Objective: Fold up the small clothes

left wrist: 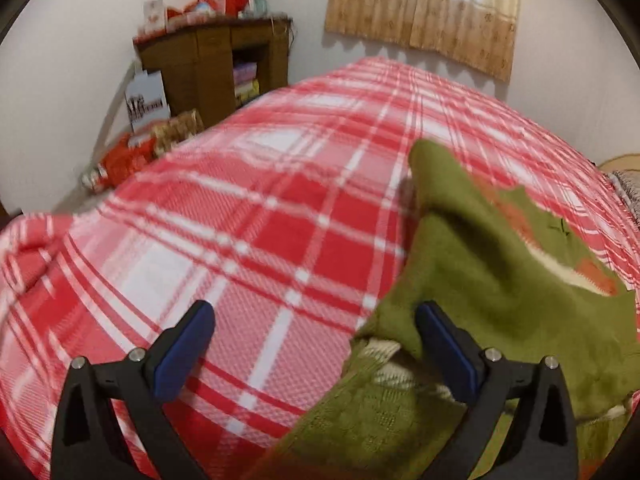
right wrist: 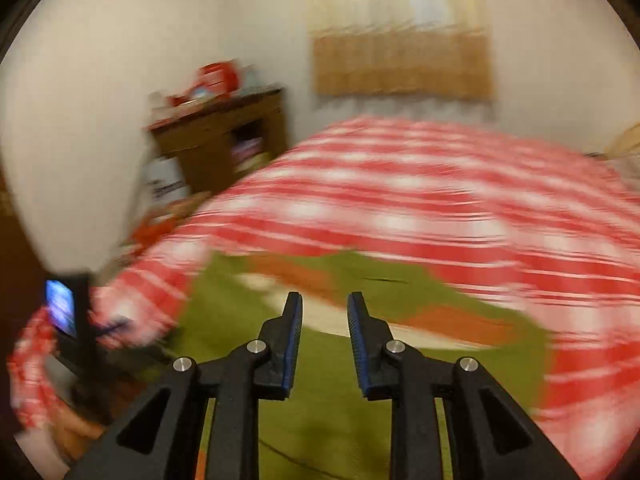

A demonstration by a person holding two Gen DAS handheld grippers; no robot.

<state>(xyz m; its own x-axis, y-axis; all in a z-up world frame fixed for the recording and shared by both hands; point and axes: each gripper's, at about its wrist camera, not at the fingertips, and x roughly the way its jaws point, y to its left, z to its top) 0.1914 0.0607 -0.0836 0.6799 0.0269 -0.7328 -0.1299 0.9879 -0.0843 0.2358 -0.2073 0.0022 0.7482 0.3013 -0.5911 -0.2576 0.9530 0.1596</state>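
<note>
A small olive-green knitted garment [left wrist: 492,280] with orange and cream patches lies rumpled on the red-and-white plaid bed cover [left wrist: 260,240], at the right of the left wrist view. My left gripper [left wrist: 316,322] is wide open and empty; its right finger [left wrist: 444,344] rests over the garment's left edge. In the blurred right wrist view the garment [right wrist: 332,392] spreads under my right gripper [right wrist: 324,308], which hangs above it with its jaws partly open and nothing between them.
A brown wooden cabinet [left wrist: 216,68] with red boxes on top stands against the far wall left of the bed, with bags on the floor beside it [left wrist: 132,156]. A beige curtain [left wrist: 424,12] hangs behind the bed. The other gripper's device with a lit screen [right wrist: 64,308] shows at the left.
</note>
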